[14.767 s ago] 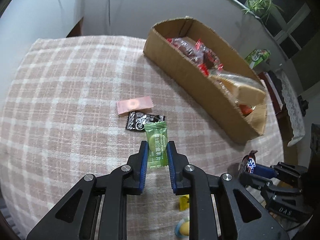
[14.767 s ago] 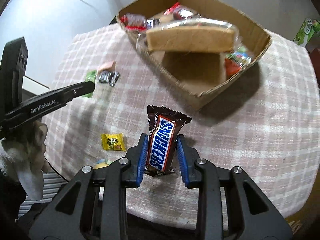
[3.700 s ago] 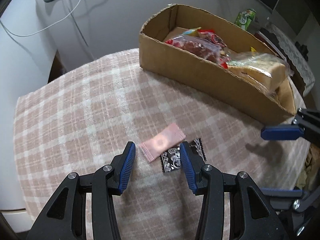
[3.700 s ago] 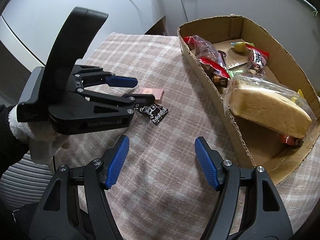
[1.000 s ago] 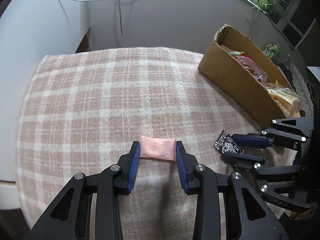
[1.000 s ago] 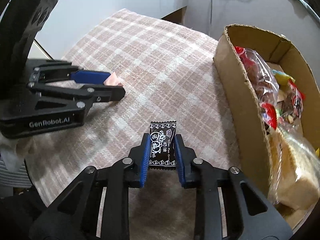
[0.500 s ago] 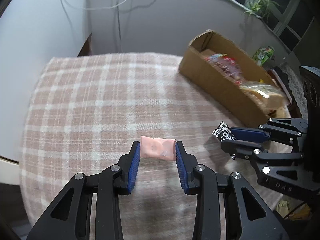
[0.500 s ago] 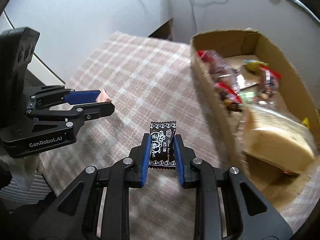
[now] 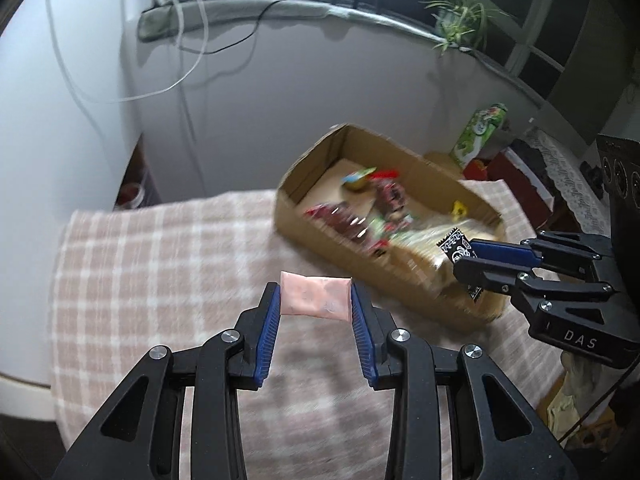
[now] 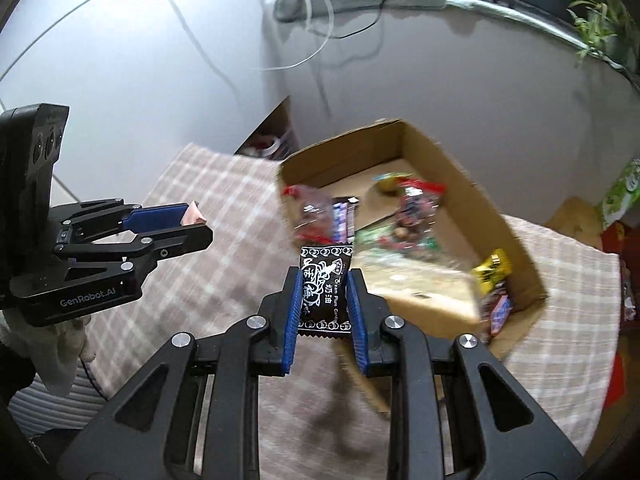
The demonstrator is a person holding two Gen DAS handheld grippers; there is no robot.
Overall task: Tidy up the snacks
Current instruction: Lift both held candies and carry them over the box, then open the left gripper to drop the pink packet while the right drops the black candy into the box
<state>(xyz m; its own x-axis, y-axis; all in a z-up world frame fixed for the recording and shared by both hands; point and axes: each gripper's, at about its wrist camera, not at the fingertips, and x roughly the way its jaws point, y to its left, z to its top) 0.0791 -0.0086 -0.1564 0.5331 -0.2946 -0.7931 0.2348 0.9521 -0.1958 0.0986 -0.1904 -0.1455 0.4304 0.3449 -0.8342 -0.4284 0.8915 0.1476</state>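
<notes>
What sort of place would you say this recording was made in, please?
Most likely a lived-in room at home: a table under a checked tablecloth, a potted plant on the window ledge, loose cables down the wall, and a cardboard box of snacks.

Both candies (image 9: 314, 297) now off tablecloth (image 9: 160, 264)

Matt corrugated cardboard box (image 10: 448, 164) on soft woven checked tablecloth (image 9: 160, 264); glossy black plastic candy wrapper (image 10: 325, 280).

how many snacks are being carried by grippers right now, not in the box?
2. A pink packet is clamped in the left gripper above the checked cloth. A black candy packet is clamped in the right gripper near the cardboard box.
</notes>
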